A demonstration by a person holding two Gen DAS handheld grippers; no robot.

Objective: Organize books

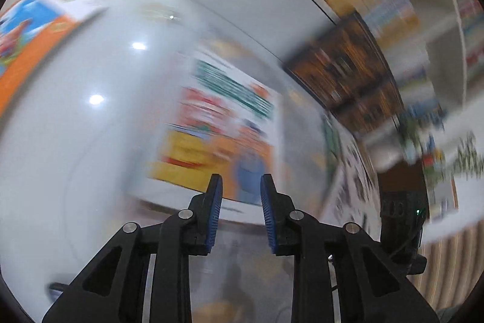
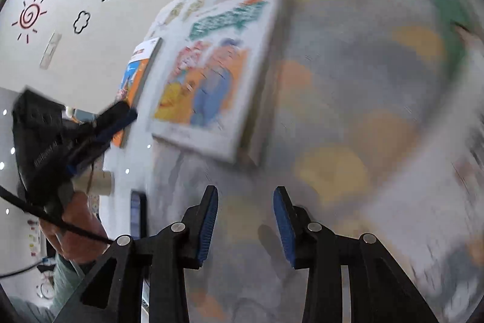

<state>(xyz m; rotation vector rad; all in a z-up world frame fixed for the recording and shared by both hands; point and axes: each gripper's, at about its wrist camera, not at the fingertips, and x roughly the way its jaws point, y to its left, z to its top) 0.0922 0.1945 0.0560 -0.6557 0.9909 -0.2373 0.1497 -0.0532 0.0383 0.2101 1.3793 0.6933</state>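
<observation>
Blue ribbed pads line both pairs of jaws, and both pairs stand parted with nothing between them. The left gripper (image 1: 241, 186) looks down on a white-bordered picture book (image 1: 217, 129) with a teal title and a yellow-and-orange cover, lying flat on the pale glossy desk (image 1: 99, 141). The book sits just beyond the left jaws, straight ahead of them, its near edge running across their line and its long axis stretching away toward the far side. The right gripper (image 2: 245, 196) has the same book farther off, ahead and to its left, so I judge the left hand the nearer one for a grasp on that near edge.

A second book (image 1: 27, 41), orange and blue, lies at the far left of the desk, well apart from the first.

The right wrist view shows what the left cannot: the left gripper from outside, held in a person's hand (image 2: 72, 226), with its tips near the orange book, and the picture book's thickness along its right edge. The left wrist view alone shows the dark bookshelf (image 1: 357, 74) at the far right, likely where the books belong. Both views are smeared by blur, so finer detail is lost.
</observation>
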